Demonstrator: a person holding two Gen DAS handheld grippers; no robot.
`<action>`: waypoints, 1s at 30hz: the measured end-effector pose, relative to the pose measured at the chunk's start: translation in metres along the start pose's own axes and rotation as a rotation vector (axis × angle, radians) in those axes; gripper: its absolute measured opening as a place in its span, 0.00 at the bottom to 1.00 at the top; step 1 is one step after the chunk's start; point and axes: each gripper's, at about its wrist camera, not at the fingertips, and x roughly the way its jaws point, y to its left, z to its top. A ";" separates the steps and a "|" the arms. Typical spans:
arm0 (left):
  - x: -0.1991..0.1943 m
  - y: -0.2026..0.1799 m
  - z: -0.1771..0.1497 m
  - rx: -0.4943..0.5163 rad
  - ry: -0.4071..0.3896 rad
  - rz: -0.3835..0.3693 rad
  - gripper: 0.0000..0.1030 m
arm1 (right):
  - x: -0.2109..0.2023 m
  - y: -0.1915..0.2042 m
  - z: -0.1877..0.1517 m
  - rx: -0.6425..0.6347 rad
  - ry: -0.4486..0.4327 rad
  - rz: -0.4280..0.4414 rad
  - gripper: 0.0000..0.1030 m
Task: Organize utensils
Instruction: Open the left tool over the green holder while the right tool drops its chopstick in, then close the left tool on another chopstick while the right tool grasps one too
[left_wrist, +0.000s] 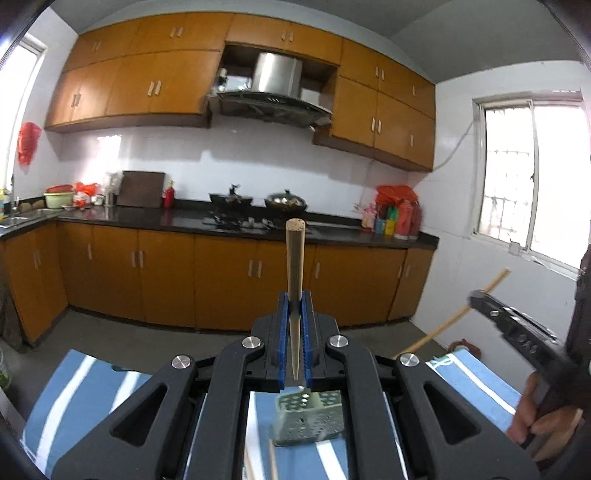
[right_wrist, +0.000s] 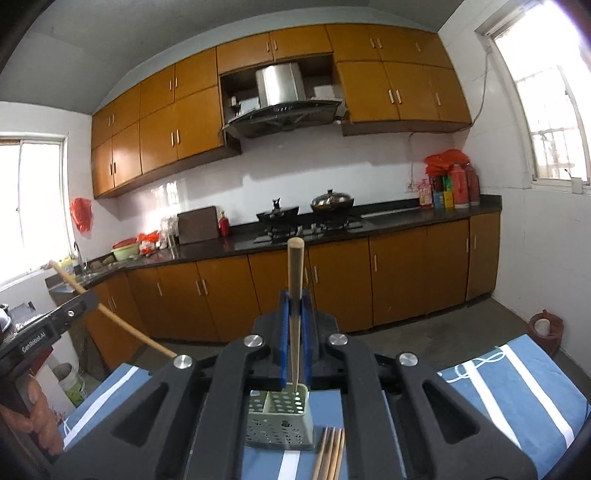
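Kitchen: orange cabinets (left_wrist: 229, 269) run well beyond both sets of jaws, w/ a dark counter (left_wrist: 192, 221) on top and a steel hood (right_wrist: 280, 88) above the stove.

Below the jaws lies a blue cloth (right_wrist: 517, 376) w/ white stripes, covering the near surface.

On that cloth, right under the tips of both grippers, stands a green perforated holder (right_wrist: 281, 421), split into compartments. In the left view it looks tilted and blurred; in the right view it sits upright.

Left gripper (left_wrist: 295, 306): jaws clamped tight on a chopstick (left_wrist: 295, 266). Stick runs between the blue pads, thick end poking out ahead of the tips, thin end pointing back down toward the holder.

Right gripper (right_wrist: 294, 306): same story, jaws closed hard on a second chopstick (right_wrist: 295, 280), thick end forward, thin tip just above the holder's right rear compartment. Can't tell if it touches.

More sticks (right_wrist: 330, 454), a small bunch, lie flat on the cloth just beside the holder, nearer than the jaws.

A hand (left_wrist: 546, 424) grips the right tool at the edge of the left view.
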 end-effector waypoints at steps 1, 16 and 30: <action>0.007 -0.002 -0.005 0.000 0.016 -0.008 0.07 | 0.008 0.001 -0.004 0.000 0.017 0.001 0.07; 0.063 0.000 -0.060 -0.024 0.182 0.009 0.07 | 0.061 0.001 -0.054 0.019 0.167 0.000 0.08; 0.027 0.011 -0.048 -0.033 0.110 0.034 0.42 | 0.017 -0.013 -0.056 0.037 0.121 -0.025 0.27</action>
